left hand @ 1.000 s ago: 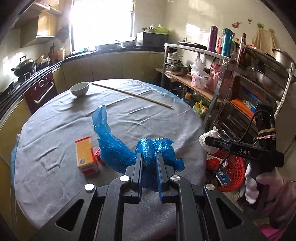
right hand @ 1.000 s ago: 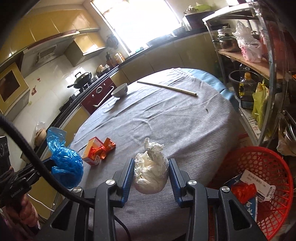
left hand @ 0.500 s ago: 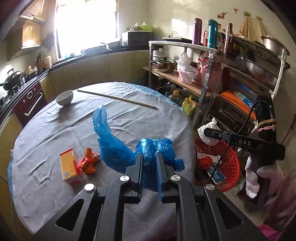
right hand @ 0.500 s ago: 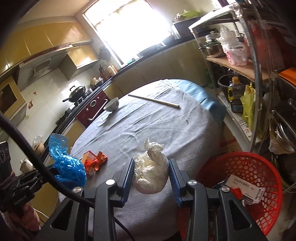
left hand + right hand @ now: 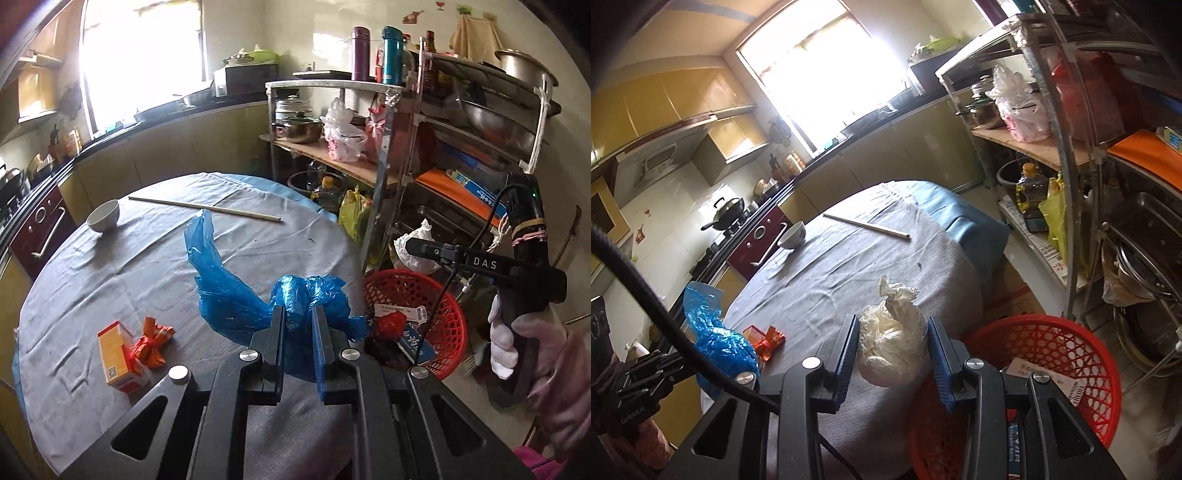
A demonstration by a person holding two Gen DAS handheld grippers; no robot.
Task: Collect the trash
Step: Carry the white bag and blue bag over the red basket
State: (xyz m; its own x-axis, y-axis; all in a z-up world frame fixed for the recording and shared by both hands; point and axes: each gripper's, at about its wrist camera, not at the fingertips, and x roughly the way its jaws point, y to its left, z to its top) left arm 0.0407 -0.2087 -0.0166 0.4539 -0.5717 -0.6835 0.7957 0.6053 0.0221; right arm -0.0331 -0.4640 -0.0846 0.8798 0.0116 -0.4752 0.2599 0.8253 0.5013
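The left hand-held gripper [image 5: 299, 317], low in the center of its frame, is clamped on a crumpled blue plastic bag [image 5: 236, 295] above the grey-clothed table [image 5: 110, 266]. The right hand-held gripper [image 5: 893, 345] is clamped on a white wad of trash [image 5: 892, 345], at lower center of its view, near the table edge and just left of the red basket [image 5: 1071, 343] on the floor. An orange box [image 5: 118, 356] and orange wrapper [image 5: 153, 343] lie on the table at lower left.
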